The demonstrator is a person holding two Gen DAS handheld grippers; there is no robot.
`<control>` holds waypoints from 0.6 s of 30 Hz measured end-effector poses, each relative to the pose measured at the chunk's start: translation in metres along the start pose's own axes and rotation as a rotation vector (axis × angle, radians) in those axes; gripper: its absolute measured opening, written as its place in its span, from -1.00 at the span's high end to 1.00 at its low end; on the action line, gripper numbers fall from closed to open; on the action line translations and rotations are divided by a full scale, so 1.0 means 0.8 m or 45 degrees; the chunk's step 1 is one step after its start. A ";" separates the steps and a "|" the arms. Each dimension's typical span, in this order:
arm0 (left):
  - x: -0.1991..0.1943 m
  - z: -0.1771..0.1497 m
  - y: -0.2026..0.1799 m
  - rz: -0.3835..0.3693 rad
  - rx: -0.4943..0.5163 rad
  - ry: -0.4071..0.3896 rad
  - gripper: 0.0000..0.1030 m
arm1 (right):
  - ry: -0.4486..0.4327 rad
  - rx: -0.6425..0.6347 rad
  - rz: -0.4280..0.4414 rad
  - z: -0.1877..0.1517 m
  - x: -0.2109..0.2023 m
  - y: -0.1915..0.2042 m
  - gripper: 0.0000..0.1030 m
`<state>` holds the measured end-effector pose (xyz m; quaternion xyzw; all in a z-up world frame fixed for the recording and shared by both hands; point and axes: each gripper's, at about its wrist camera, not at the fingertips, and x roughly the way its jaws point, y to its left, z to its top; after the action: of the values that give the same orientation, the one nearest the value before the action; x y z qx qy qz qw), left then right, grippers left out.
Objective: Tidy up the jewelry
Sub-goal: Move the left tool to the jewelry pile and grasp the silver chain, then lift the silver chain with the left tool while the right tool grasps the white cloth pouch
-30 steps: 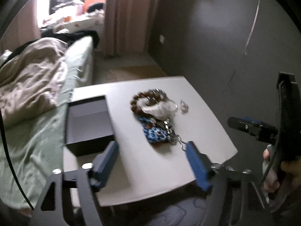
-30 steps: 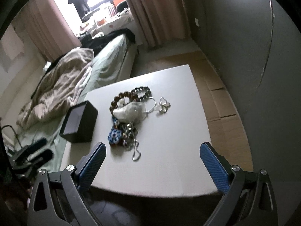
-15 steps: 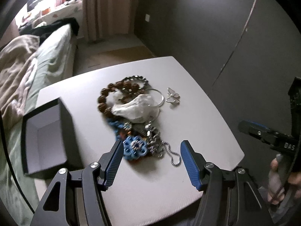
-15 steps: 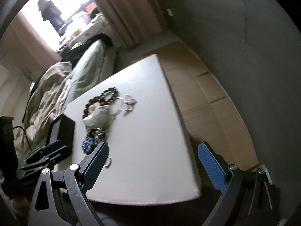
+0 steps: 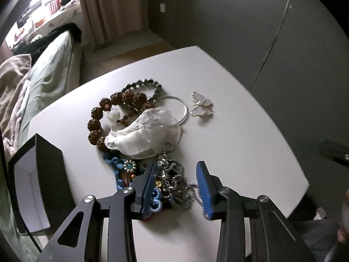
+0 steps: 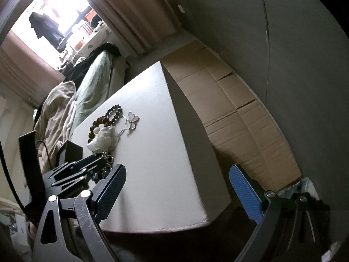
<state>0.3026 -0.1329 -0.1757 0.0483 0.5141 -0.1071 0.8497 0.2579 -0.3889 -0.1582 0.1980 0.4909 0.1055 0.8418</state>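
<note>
White table (image 5: 240, 144), jewelry heaped at its centre. Left gripper (image 5: 177, 187): blue pads parted, set down over the near end of the heap, straddling a tangle of silver chain (image 5: 176, 185); no closing on it visible. At 9 o'clock of the chain, touching it, a blue crocheted piece (image 5: 122, 170) with a small flower ornament, partly under the left pad. At 12 o'clock of the chain, a crumpled clear plastic bag (image 5: 141, 133) lying over the heap. At 11 o'clock of the bag, a bracelet of large brown beads (image 5: 102, 118), partly covered by the bag; beyond it, at 12 o'clock, a bracelet of dark grey beads (image 5: 141, 85) touching the brown one. At 2 o'clock of the bag, a thin silver bangle (image 5: 183, 107), one side under the bag. At 3 o'clock of the bangle, just beside it, a white butterfly brooch (image 5: 201, 107). At 9 o'clock of the heap, apart from it, a black box (image 5: 50, 174), open, pale lining showing. Right gripper (image 6: 176, 187): pads spread wide, holding nothing, off the table's near right corner. Bed (image 5: 43, 74) with rumpled bedding beyond the table at 10 o'clock.
</note>
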 end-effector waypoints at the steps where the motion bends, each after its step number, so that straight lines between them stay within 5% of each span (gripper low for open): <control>1: 0.005 0.001 0.001 0.010 -0.006 0.010 0.24 | 0.001 -0.001 -0.001 0.000 0.000 -0.001 -0.88; 7: 0.021 0.001 0.001 0.072 -0.001 0.034 0.27 | 0.016 -0.003 0.001 0.002 0.006 -0.002 -0.88; 12: 0.024 0.005 0.001 0.118 0.031 0.044 0.68 | 0.017 -0.014 0.027 0.004 0.009 0.002 -0.88; 18: -0.007 0.007 0.023 0.023 -0.041 -0.005 0.75 | 0.026 -0.029 0.121 0.010 0.015 0.017 -0.88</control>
<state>0.3093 -0.1151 -0.1682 0.0392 0.5137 -0.0911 0.8522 0.2710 -0.3741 -0.1584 0.2102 0.4884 0.1529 0.8330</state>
